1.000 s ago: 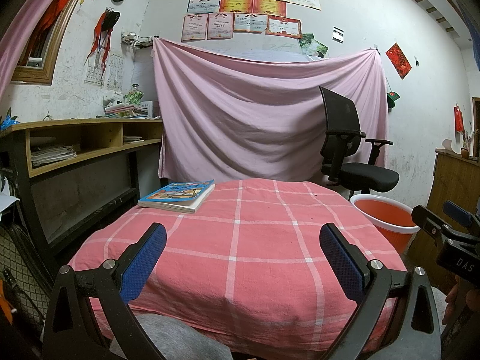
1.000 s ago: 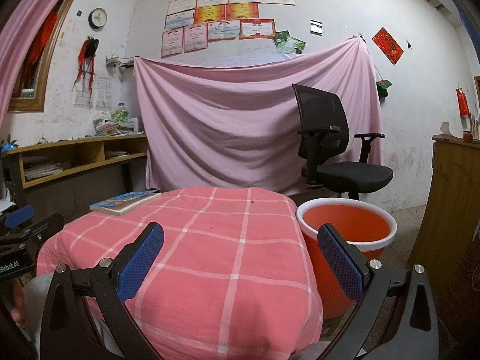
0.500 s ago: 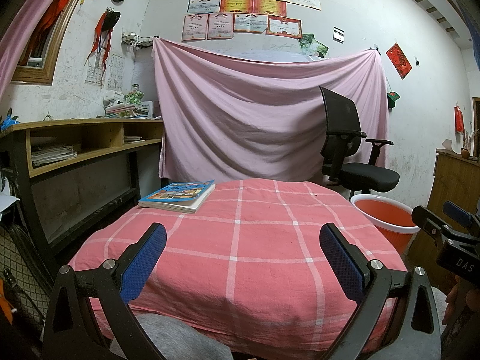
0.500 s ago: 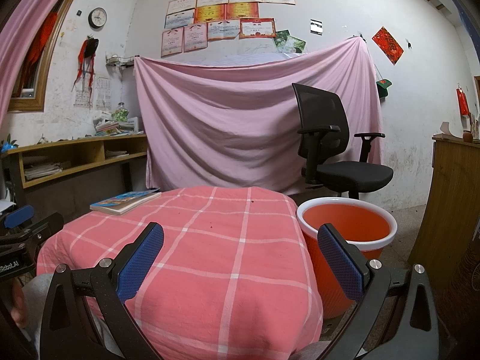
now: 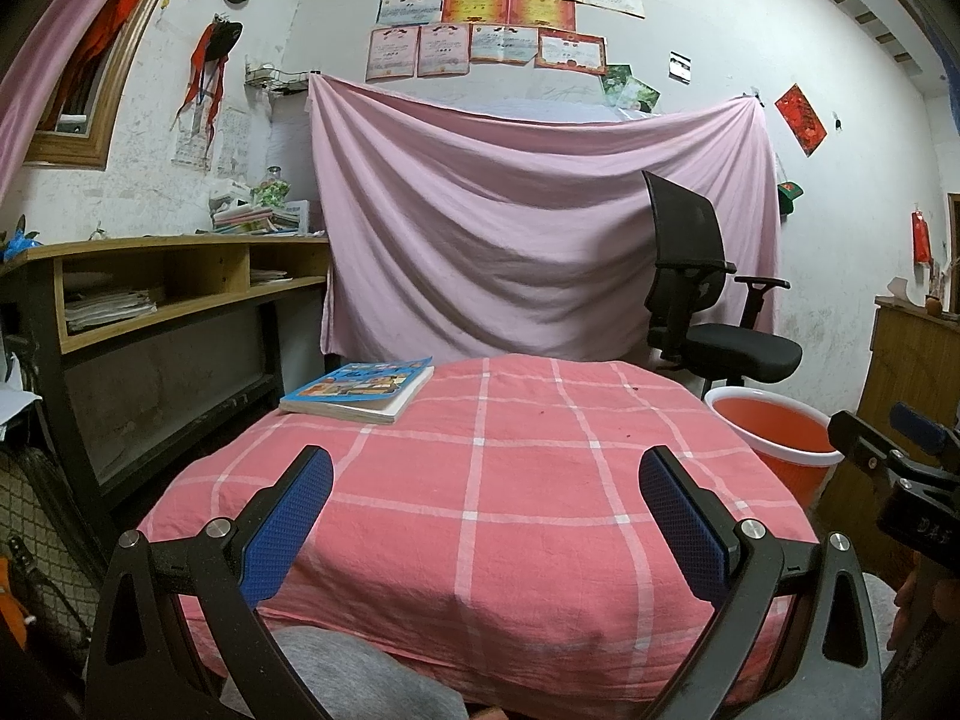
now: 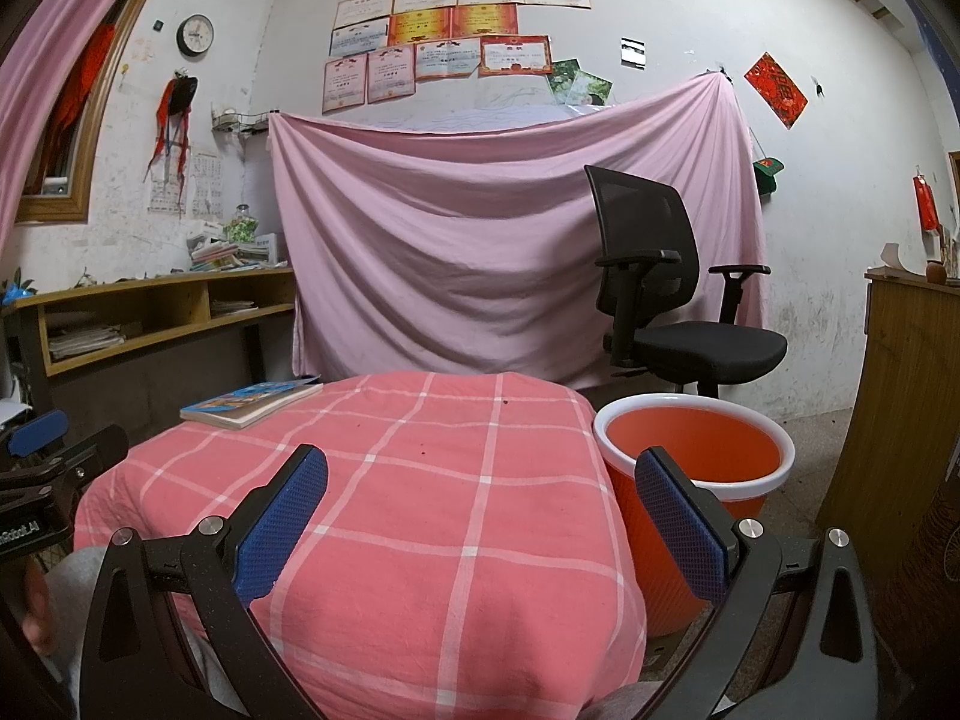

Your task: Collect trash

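An orange bin (image 6: 693,456) with a white rim stands on the floor just right of the table; the left wrist view shows the same bin (image 5: 774,438) at its right. No loose trash shows on the pink checked tablecloth (image 5: 480,480), only a few tiny dark specks. My left gripper (image 5: 485,516) is open over the table's near edge, nothing between its blue pads. My right gripper (image 6: 480,516) is open too, held over the table's right corner, its right finger (image 6: 678,522) in front of the bin.
A colourful book (image 5: 360,390) lies at the table's far left corner. A black office chair (image 6: 672,312) stands behind the bin against a pink sheet (image 6: 492,252). A wooden desk with shelves (image 5: 150,294) runs along the left wall, a wooden cabinet (image 6: 900,420) on the right.
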`<act>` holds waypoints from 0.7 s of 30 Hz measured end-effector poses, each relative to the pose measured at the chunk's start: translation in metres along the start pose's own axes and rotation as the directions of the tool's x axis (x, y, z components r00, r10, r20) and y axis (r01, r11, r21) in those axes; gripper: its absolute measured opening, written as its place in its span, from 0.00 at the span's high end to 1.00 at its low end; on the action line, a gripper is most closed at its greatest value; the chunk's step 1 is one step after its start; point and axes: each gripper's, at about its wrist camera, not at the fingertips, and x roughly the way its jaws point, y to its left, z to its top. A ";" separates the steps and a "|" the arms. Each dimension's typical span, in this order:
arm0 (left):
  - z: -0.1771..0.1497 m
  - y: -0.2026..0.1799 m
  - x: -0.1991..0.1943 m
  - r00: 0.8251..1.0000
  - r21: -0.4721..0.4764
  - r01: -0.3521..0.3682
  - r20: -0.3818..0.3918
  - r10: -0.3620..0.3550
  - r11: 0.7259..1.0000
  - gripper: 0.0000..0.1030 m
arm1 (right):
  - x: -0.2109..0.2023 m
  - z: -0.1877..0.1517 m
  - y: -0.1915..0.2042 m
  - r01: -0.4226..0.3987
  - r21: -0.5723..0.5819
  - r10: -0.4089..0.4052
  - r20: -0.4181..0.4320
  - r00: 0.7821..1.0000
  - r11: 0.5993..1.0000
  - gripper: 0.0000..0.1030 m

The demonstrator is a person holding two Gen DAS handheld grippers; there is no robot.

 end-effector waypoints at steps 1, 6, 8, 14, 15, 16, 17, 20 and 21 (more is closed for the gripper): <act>0.000 0.000 0.000 1.000 0.003 -0.002 0.000 0.002 1.000 0.03 | 0.000 0.000 0.000 0.000 0.000 0.000 0.000 1.000 1.000 0.00; -0.001 -0.001 -0.001 1.000 0.021 -0.015 0.008 0.015 1.000 0.03 | 0.000 0.000 0.000 0.000 -0.001 0.000 0.000 1.000 1.000 0.00; -0.001 -0.001 0.000 1.000 0.026 -0.023 0.009 0.023 0.999 0.03 | 0.000 0.001 0.000 0.000 0.000 0.000 -0.001 1.000 1.000 0.00; -0.002 0.002 0.002 0.999 0.026 -0.032 0.008 0.032 0.999 0.03 | 0.000 0.000 0.000 -0.001 -0.001 0.001 -0.001 1.000 1.000 0.00; -0.002 0.002 0.002 0.999 0.027 -0.032 0.008 0.032 0.999 0.03 | 0.000 0.000 0.000 -0.001 -0.001 0.001 -0.001 1.000 1.000 0.00; -0.002 0.001 0.002 0.999 0.027 -0.032 0.010 0.032 0.999 0.03 | 0.000 0.000 0.000 -0.001 -0.002 0.001 -0.002 1.000 1.000 0.00; -0.002 0.001 0.002 0.999 0.027 -0.032 0.010 0.032 0.999 0.03 | 0.000 0.000 0.000 -0.001 -0.001 0.001 -0.002 1.000 1.000 0.00; -0.002 0.001 0.002 0.999 0.027 -0.033 0.009 0.033 0.999 0.03 | 0.000 0.000 0.000 -0.001 -0.001 0.001 -0.002 1.000 1.000 0.00; -0.002 0.000 0.002 0.999 0.026 -0.033 0.009 0.033 0.999 0.03 | 0.000 0.000 0.000 -0.001 -0.001 0.001 -0.002 1.000 1.000 0.00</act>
